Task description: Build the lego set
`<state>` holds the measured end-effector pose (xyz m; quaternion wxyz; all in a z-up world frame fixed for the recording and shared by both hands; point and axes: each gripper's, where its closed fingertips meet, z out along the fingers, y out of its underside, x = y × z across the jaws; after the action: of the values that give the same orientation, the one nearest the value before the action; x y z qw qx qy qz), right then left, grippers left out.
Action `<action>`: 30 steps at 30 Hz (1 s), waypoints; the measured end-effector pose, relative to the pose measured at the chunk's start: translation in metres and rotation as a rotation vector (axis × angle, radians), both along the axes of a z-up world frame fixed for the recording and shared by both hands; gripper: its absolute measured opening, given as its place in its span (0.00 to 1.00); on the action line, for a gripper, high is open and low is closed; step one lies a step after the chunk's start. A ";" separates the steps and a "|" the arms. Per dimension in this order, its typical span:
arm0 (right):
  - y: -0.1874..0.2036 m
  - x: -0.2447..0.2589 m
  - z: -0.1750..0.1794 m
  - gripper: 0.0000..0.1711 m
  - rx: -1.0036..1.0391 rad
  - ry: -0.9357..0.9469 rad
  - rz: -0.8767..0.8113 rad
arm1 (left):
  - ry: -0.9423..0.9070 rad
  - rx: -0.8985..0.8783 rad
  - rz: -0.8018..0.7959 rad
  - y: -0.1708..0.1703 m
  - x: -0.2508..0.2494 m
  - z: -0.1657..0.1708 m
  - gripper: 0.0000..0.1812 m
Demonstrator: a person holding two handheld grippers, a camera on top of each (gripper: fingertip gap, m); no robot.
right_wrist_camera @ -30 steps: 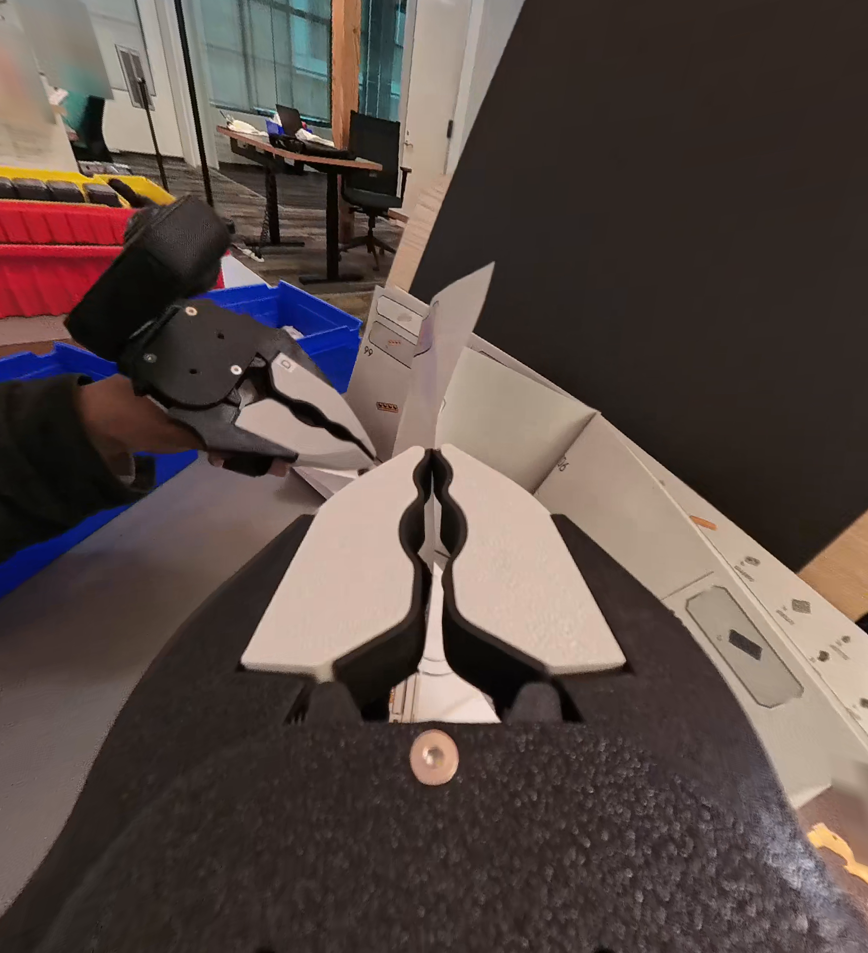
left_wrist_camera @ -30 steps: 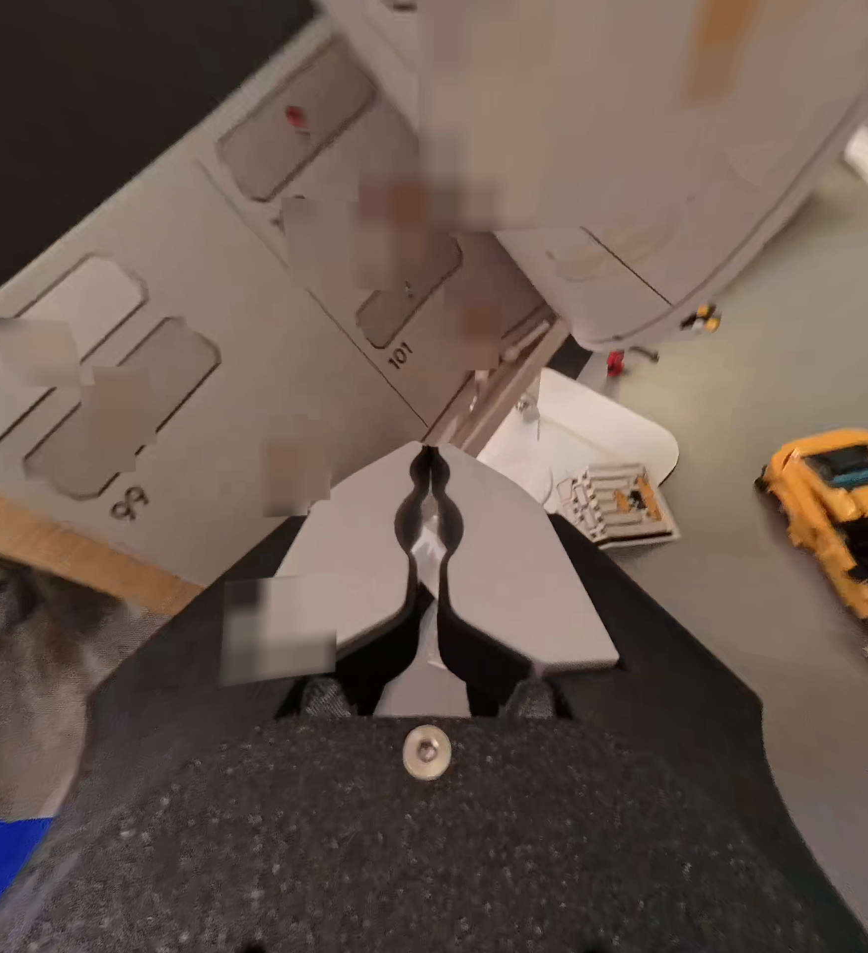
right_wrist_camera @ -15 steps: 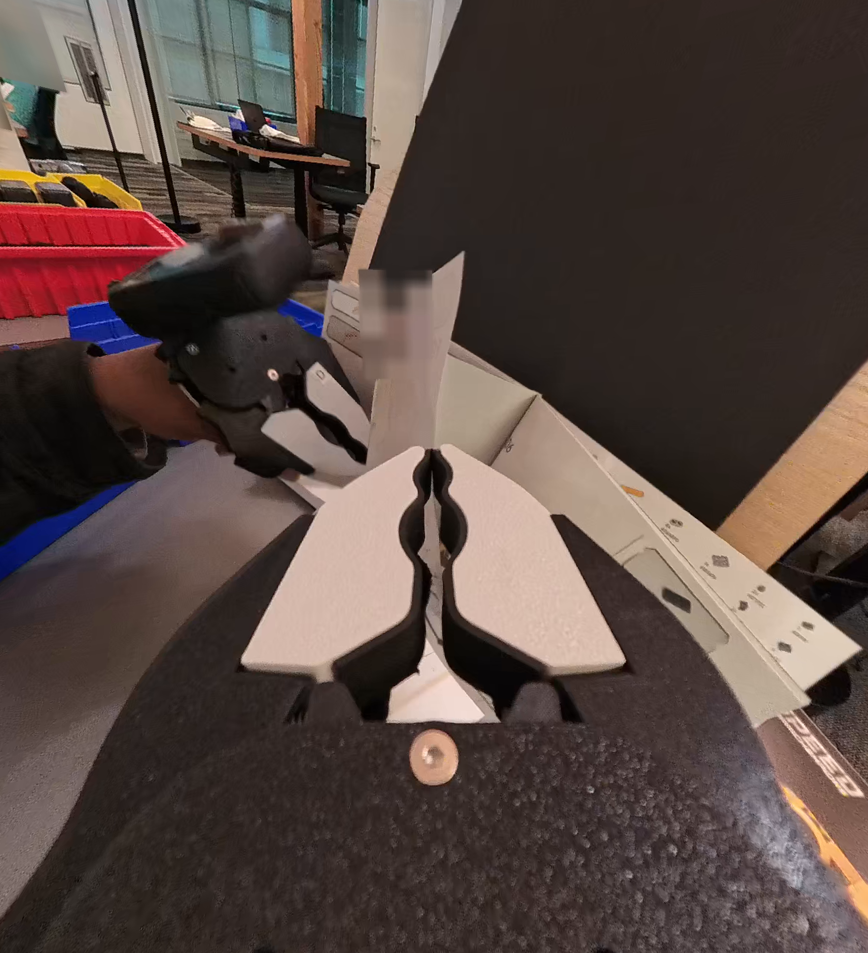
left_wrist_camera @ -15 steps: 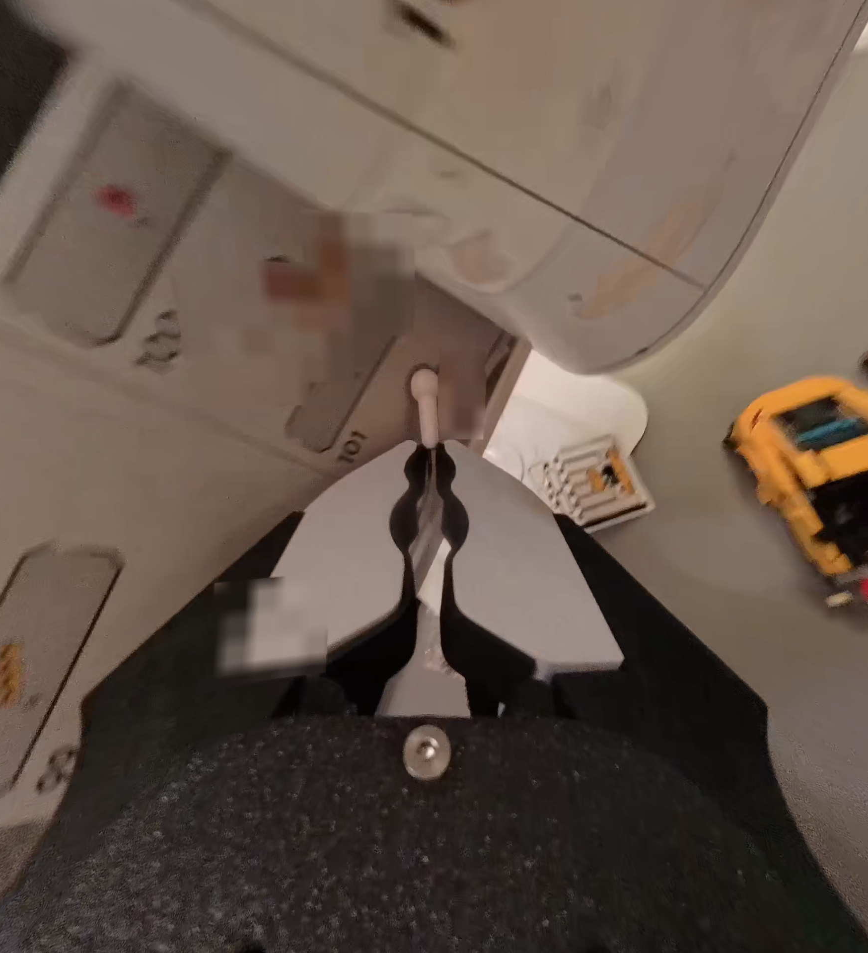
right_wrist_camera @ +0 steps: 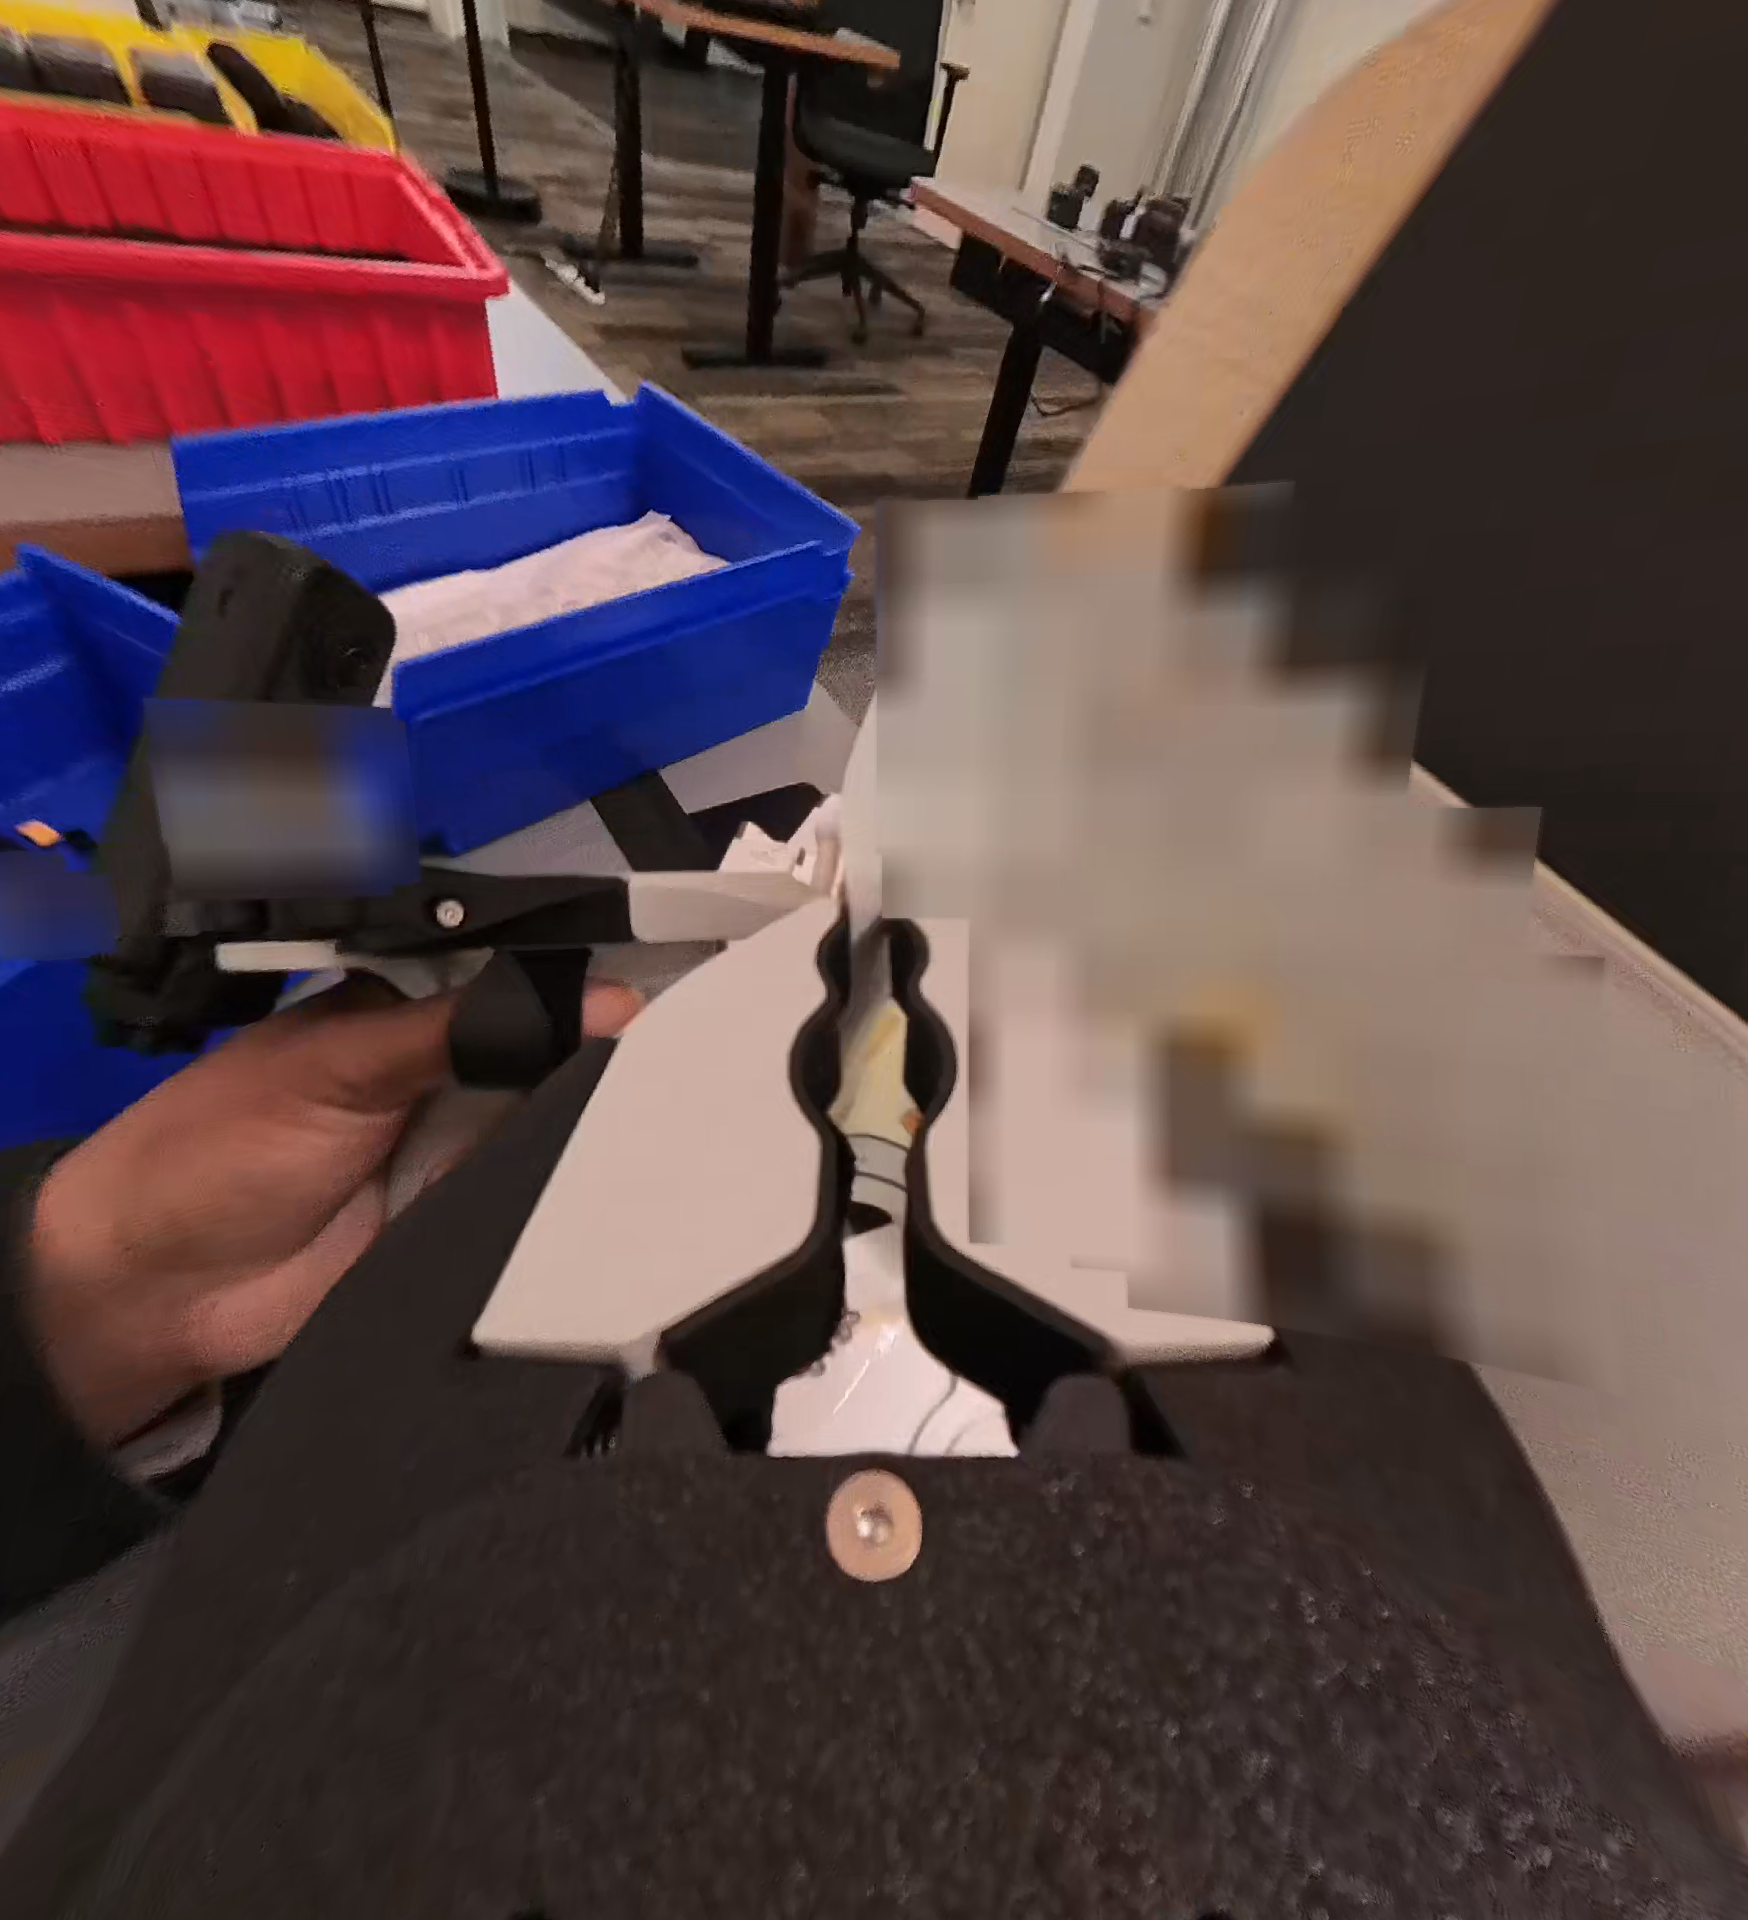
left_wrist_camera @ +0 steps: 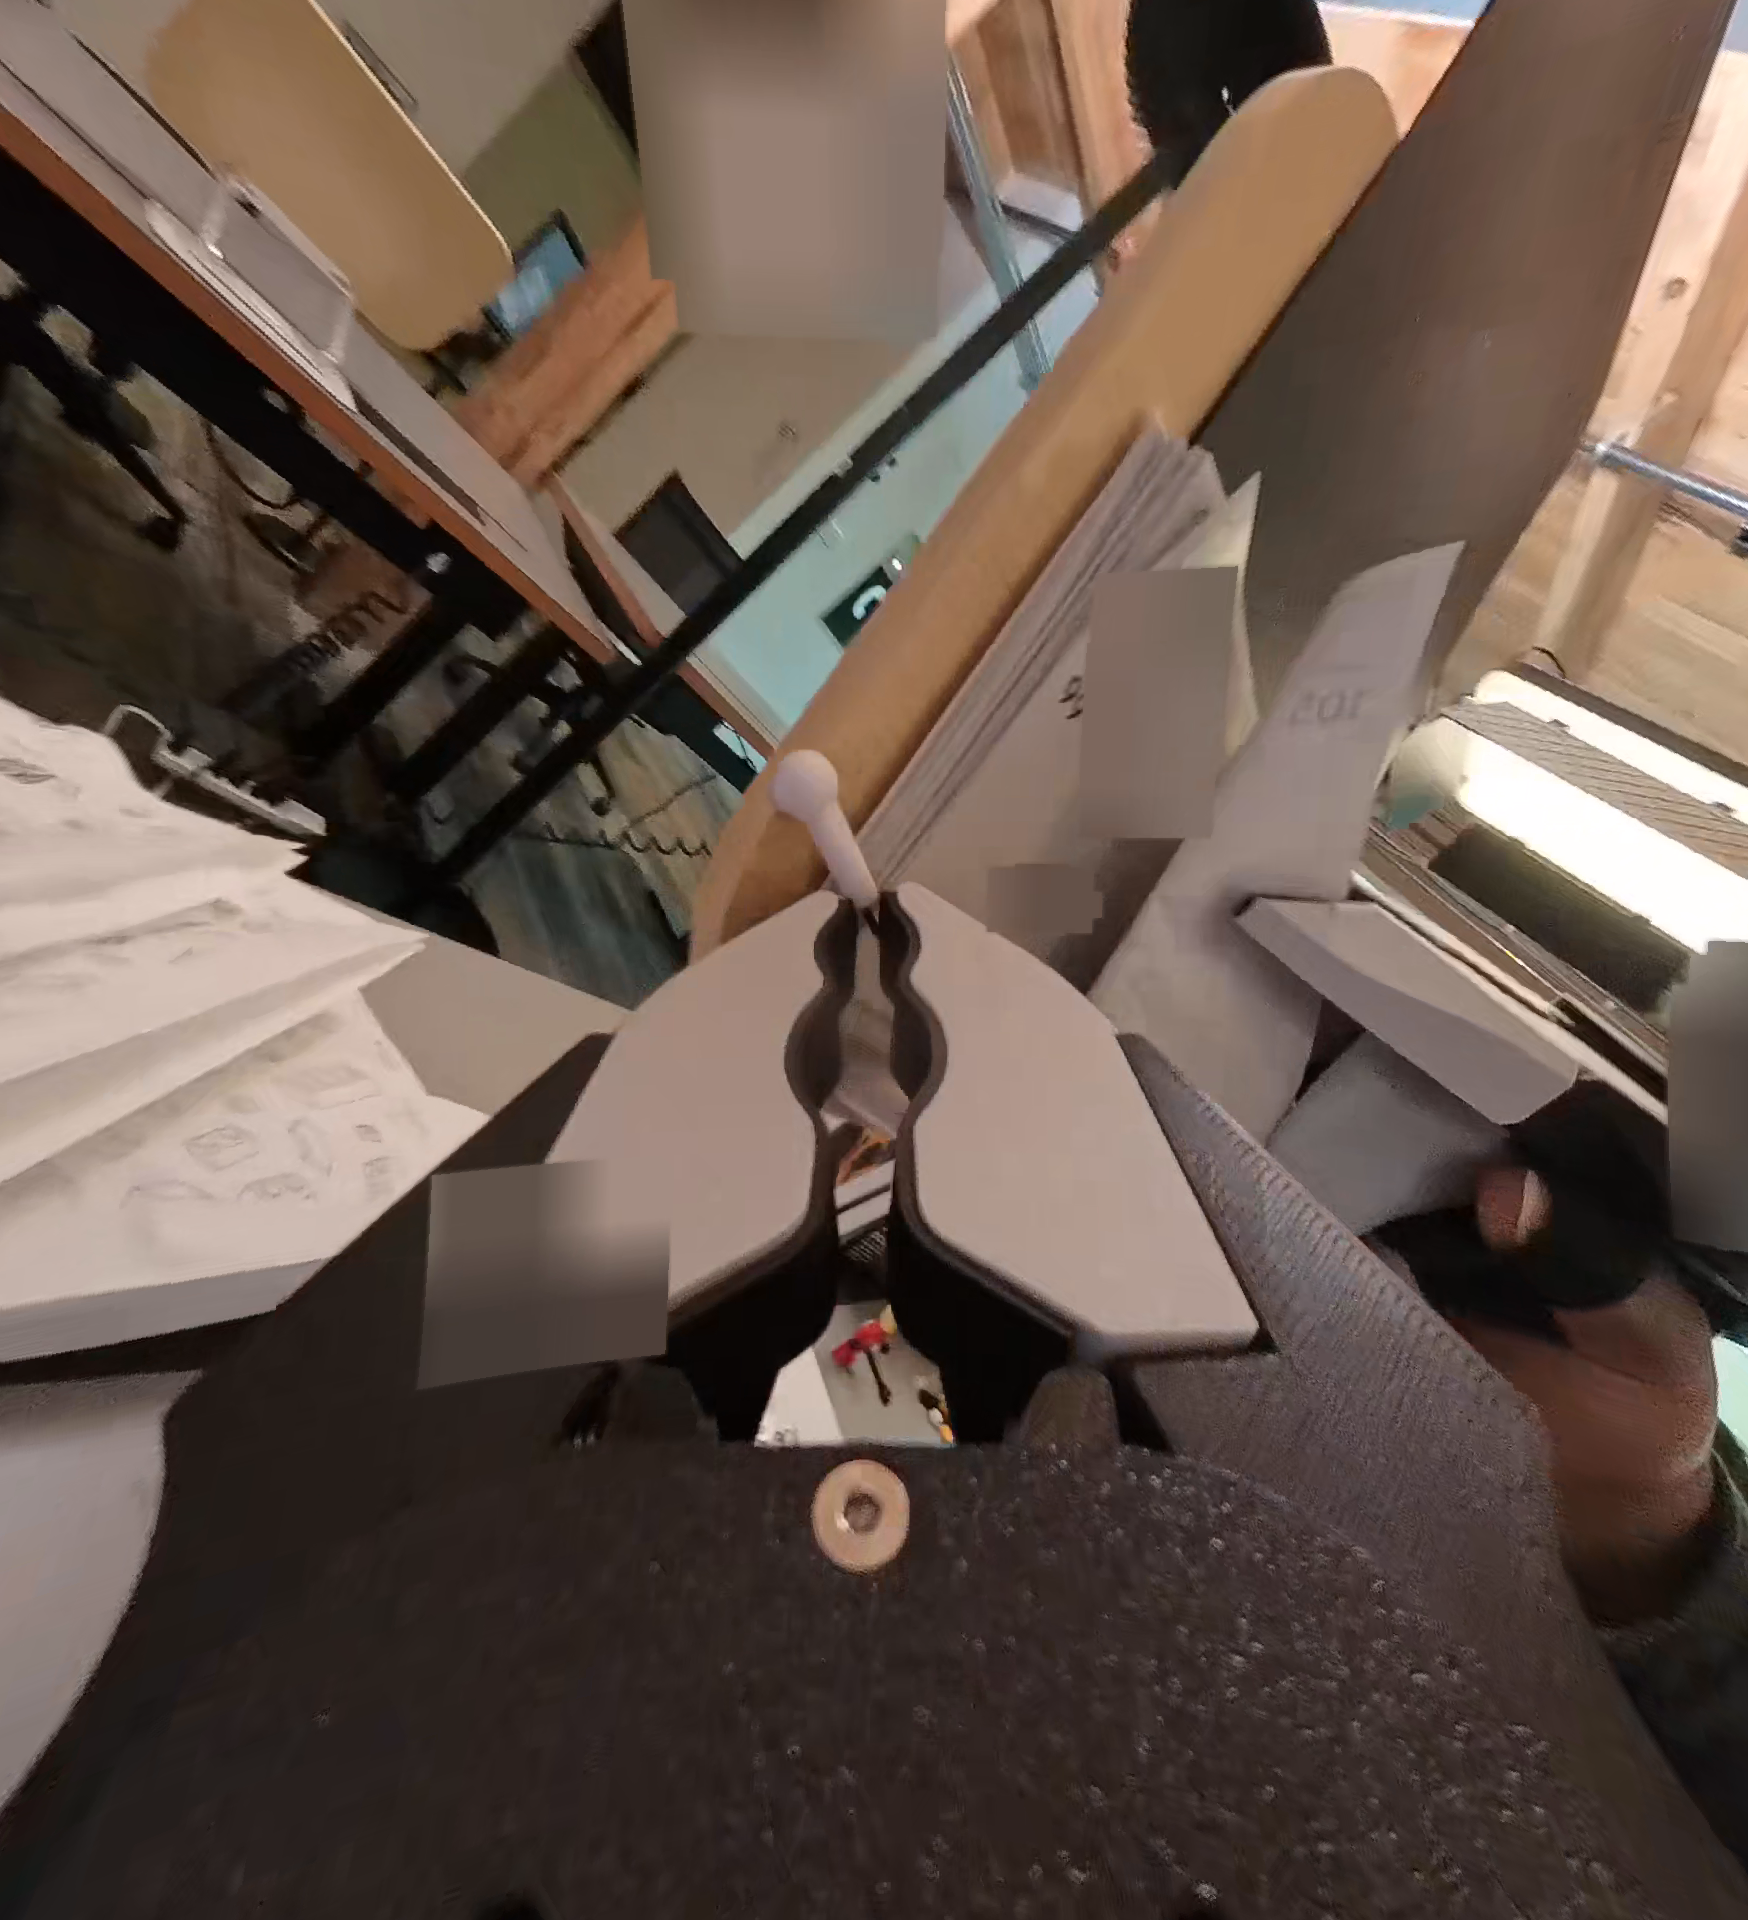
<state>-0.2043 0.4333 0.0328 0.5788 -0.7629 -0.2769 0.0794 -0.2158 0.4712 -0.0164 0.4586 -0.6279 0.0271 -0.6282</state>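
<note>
My left gripper [left_wrist_camera: 870, 920] is shut on a small white pin with a ball end [left_wrist_camera: 816, 810] that sticks out past the fingertips. The open instruction booklet fans out on both sides of it, with pages on the left [left_wrist_camera: 122, 1039] and an upright stack on the right [left_wrist_camera: 1036, 686]. My right gripper [right_wrist_camera: 865, 930] is shut on a page of the booklet [right_wrist_camera: 875, 1081], which stands up ahead under a blurred patch. In the right wrist view the left gripper [right_wrist_camera: 797, 899] comes in side-on from the left, its tips almost touching that page.
Two blue bins [right_wrist_camera: 558, 623] and a red bin [right_wrist_camera: 174, 281] stand to the left on the grey table [right_wrist_camera: 1680, 1507]. A black panel with a wooden edge [right_wrist_camera: 1576, 416] rises at the right. The hand on the right gripper [left_wrist_camera: 1618, 1382] shows close by in the left wrist view. My right fingertips sit around 7 centimetres from my left ones.
The left gripper has swung up from looking down on the booklet and the yellow car to looking level across the room. The two grippers have come closer together at the booklet.
</note>
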 end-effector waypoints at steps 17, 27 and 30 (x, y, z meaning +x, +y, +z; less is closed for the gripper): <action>-0.042 0.130 -0.025 0.02 0.164 -0.887 -0.335 | -0.141 -0.047 0.019 0.002 -0.005 -0.020 0.03; 0.005 0.085 -0.031 0.05 0.283 -0.910 -0.256 | -0.379 -0.075 -0.018 -0.008 -0.011 -0.030 0.03; 0.007 0.078 -0.032 0.04 0.288 -0.925 -0.250 | -0.331 0.036 0.020 -0.016 -0.015 -0.012 0.02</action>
<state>-0.1260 0.4408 0.0011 0.4998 -0.6581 -0.4190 -0.3763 -0.2303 0.4551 -0.0280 0.4742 -0.5078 -0.0437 -0.7179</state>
